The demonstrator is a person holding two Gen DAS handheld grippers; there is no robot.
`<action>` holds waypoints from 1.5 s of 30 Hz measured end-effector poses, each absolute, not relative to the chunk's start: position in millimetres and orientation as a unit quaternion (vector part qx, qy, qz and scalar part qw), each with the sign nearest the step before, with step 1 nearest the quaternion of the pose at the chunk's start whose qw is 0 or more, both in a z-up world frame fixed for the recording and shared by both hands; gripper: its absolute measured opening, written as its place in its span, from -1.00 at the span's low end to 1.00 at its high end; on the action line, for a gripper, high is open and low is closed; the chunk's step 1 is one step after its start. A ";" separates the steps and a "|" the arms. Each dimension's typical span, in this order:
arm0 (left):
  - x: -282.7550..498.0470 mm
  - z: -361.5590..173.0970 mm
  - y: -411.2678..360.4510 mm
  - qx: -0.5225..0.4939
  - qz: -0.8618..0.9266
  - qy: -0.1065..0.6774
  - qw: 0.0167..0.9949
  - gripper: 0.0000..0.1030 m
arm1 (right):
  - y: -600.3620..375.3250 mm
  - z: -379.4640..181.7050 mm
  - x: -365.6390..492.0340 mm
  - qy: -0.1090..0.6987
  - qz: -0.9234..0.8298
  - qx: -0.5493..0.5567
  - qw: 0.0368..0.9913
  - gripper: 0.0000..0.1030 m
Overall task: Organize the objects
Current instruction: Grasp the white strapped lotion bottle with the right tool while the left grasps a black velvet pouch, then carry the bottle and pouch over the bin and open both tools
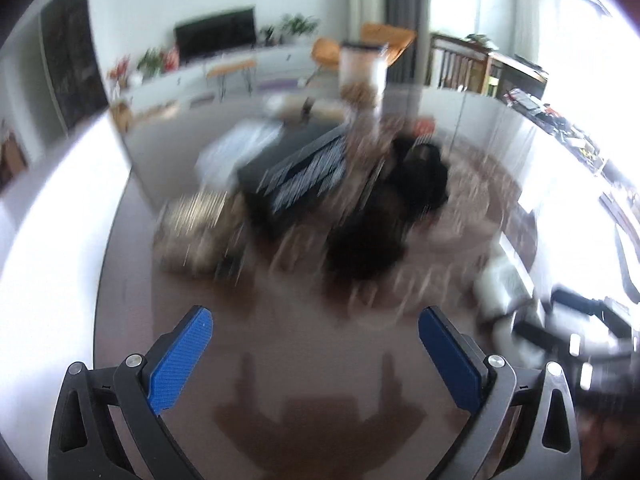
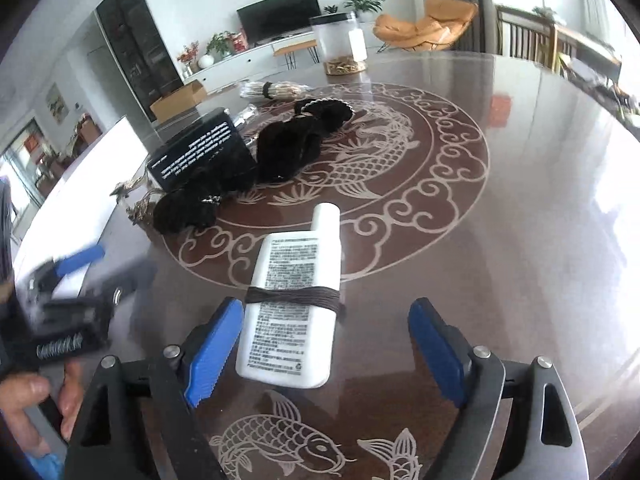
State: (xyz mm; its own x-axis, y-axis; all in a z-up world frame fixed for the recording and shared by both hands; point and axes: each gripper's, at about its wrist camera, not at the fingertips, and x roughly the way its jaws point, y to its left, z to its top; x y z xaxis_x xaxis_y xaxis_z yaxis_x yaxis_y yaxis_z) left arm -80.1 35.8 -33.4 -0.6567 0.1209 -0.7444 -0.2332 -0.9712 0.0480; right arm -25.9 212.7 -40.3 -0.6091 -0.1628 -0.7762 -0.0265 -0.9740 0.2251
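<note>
Your right claw [image 2: 326,346] open around the white bottle [image 2: 294,308] lying flat on the bench [image 2: 500,240], pads not touching it, your left claw [image 1: 316,354] open and empty, free bench to your right up to the edge, black box [image 2: 200,152] farther left.

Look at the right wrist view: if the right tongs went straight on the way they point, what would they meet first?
Most likely the white bottle lying on the table, between the open right tongs, nearer the left pad. Depth is hard to judge.

White bottle [image 2: 294,304] lies between the right gripper's [image 2: 326,344] spread fingers [image 2: 212,352].
</note>
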 end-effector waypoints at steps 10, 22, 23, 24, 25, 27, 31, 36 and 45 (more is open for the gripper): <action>-129.8 -60.9 78.0 -0.430 0.888 0.109 0.123 -0.27 | 223.3 -40.2 -25.3 -0.127 -0.891 0.436 0.019 0.67; -46.6 -64.1 32.6 -0.450 0.883 0.082 0.108 0.66 | 187.1 -39.1 -30.3 -0.076 -0.886 0.451 0.073 0.67; -53.2 -64.4 31.2 -0.452 0.882 0.084 0.103 0.66 | 181.7 -39.8 -33.4 -0.067 -0.883 0.458 0.072 0.67; -60.7 -63.3 33.1 -0.456 0.880 0.080 0.105 0.60 | 177.6 -40.4 -36.2 -0.061 -0.882 0.463 0.068 0.64; -66.1 -65.6 33.4 -0.464 0.876 0.077 0.104 0.56 | 174.0 -41.4 -39.2 -0.056 -0.879 0.469 0.066 0.63; -69.8 -63.3 24.8 -0.459 0.880 0.058 0.108 -0.16 | 167.1 -41.6 -45.5 -0.034 -0.876 0.478 0.052 0.26; -61.4 -54.5 6.3 -0.461 0.880 0.017 0.111 -0.36 | 157.6 -40.0 -47.7 0.023 -0.866 0.497 0.049 0.05; -13.0 6.0 -35.1 -0.421 0.896 -0.056 0.132 -0.36 | 155.6 2.5 -28.5 -0.025 -0.874 0.478 0.083 0.05; 45.9 92.1 -194.9 -0.358 0.932 -0.058 -0.019 -0.36 | -7.8 136.4 -1.0 -0.019 -0.863 0.388 0.323 0.05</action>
State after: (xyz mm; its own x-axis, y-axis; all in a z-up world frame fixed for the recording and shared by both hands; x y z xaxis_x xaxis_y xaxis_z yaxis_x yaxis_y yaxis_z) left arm 45.9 -194.9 92.1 -0.7424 0.0062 -0.6699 0.0771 -0.9925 -0.0946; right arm -1.0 -7.8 136.4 -0.4906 -0.5728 -0.6567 0.5431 -0.7903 0.2837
